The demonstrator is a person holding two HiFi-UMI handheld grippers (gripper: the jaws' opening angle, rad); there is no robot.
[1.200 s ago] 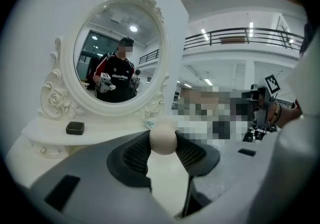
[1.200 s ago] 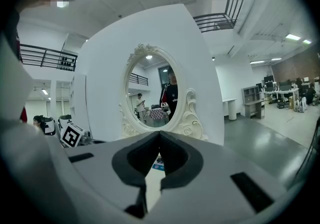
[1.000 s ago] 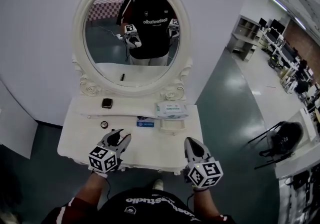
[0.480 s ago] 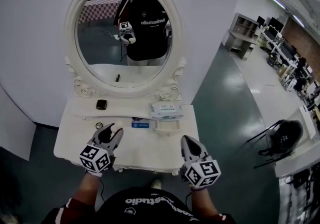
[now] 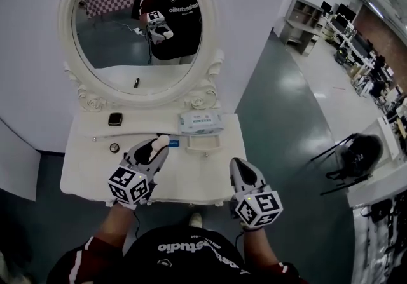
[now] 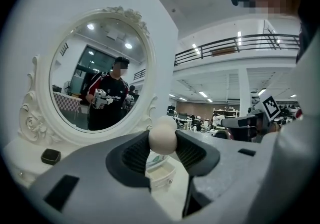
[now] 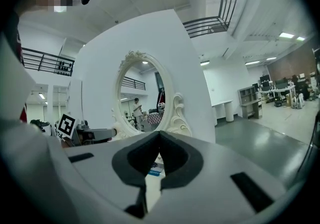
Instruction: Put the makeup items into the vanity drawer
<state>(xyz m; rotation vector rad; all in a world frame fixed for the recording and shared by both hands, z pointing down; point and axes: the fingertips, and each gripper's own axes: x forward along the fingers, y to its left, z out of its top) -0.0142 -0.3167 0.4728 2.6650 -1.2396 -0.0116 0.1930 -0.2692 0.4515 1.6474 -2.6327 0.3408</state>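
Your left gripper (image 5: 158,145) has risen off table (image 5: 86,175) front, jaws clamped on beige sponge (image 6: 163,138), now closer to small open drawer (image 5: 203,143). Drop likely next. Right gripper (image 7: 159,140): jaws together, empty.

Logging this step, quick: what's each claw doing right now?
Left claw: shut on a cream, egg-shaped makeup sponge.
Right claw: shut, holding nothing.
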